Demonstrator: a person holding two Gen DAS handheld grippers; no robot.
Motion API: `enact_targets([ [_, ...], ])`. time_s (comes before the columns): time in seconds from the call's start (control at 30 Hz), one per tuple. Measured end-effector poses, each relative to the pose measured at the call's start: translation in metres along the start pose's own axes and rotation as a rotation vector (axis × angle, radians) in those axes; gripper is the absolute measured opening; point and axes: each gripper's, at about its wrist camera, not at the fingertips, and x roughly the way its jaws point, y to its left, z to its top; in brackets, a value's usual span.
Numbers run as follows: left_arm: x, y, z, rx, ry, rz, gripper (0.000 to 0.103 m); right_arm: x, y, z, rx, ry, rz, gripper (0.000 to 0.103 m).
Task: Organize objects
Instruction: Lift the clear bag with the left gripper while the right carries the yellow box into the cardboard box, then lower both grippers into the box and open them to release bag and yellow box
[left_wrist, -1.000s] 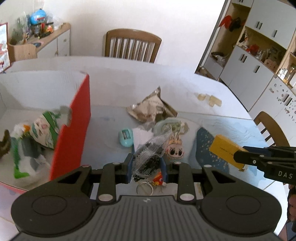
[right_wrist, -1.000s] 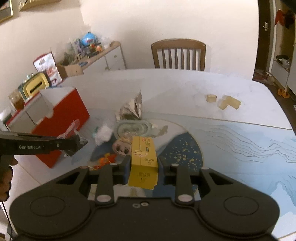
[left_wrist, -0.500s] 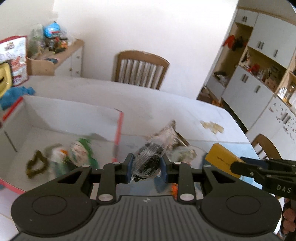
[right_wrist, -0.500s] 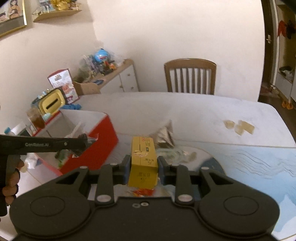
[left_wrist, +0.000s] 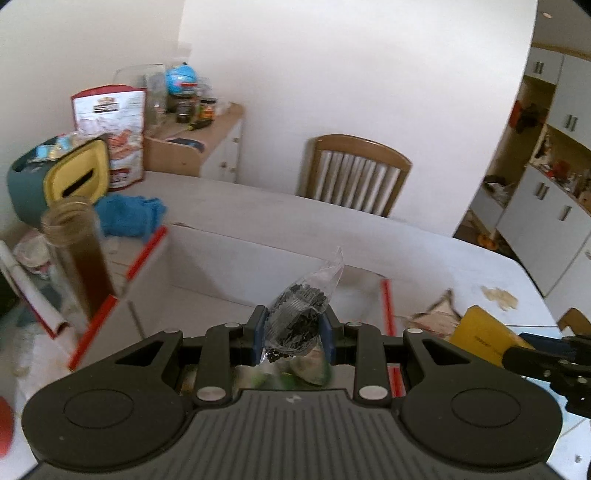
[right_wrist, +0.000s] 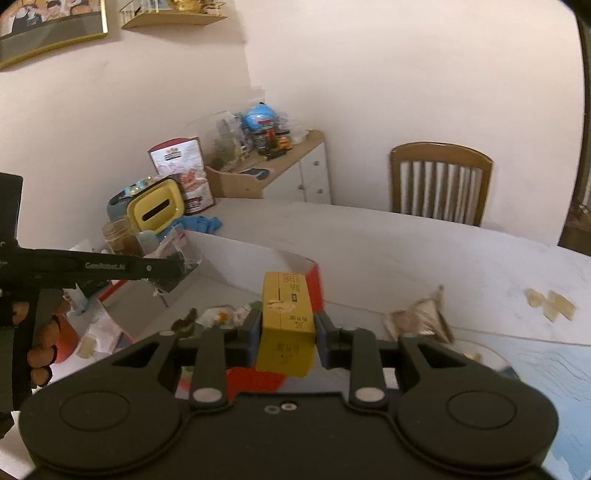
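Above the open red-and-white cardboard box (left_wrist: 229, 266), a clear plastic bag of black pieces (left_wrist: 299, 317) sits pinched in the left gripper (left_wrist: 293, 330), angled downward. Beside it, the right gripper (right_wrist: 286, 326) clamps a yellow rectangular carton (right_wrist: 286, 317) near the box's red corner, over the white table (right_wrist: 424, 251).

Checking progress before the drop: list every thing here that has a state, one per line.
Left gripper: shut on the clear bag, held above the box.
Right gripper: shut on the yellow carton, lifted off the table.
Box: open, some items already inside.
Jar: upright, no lid, brown contents.
Foil packet: crumpled, lying on the table.
Chair: pushed up to the table.
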Motion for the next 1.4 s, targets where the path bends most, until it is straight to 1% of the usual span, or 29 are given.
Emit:
enact_targets([
  [0.27, 0.02, 0.036, 0.006, 0.0, 0.023, 0.058, 0.029, 0.038, 0.036, 0.013, -0.035, 0.026, 0.024, 0.028],
  [0.37, 0.032, 0.046, 0.006, 0.01, 0.038, 0.077, 0.029, 0.053, 0.046, 0.017, -0.049, 0.036, 0.035, 0.028],
  [0.53, 0.057, 0.061, 0.009, 0.029, 0.066, 0.117, 0.029, 0.083, 0.058, 0.02, -0.081, 0.071, 0.025, 0.028],
  [0.67, 0.075, 0.065, 0.011, 0.059, 0.095, 0.134, 0.029, 0.108, 0.064, 0.022, -0.102, 0.107, 0.005, 0.028],
  [0.73, 0.086, 0.067, 0.011, 0.063, 0.126, 0.132, 0.029, 0.123, 0.067, 0.023, -0.106, 0.137, -0.005, 0.028],
  [0.83, 0.099, 0.064, 0.009, 0.1, 0.159, 0.139, 0.029, 0.144, 0.071, 0.023, -0.11, 0.177, -0.022, 0.028],
  [0.97, 0.116, 0.065, 0.008, 0.125, 0.196, 0.161, 0.029, 0.167, 0.078, 0.025, -0.115, 0.206, -0.036, 0.028],
  [1.2, 0.139, 0.069, 0.012, 0.169, 0.251, 0.199, 0.029, 0.201, 0.093, 0.027, -0.157, 0.25, -0.054, 0.028],
  [1.4, 0.153, 0.069, 0.013, 0.169, 0.303, 0.198, 0.029, 0.219, 0.097, 0.022, -0.161, 0.298, -0.066, 0.028],
])
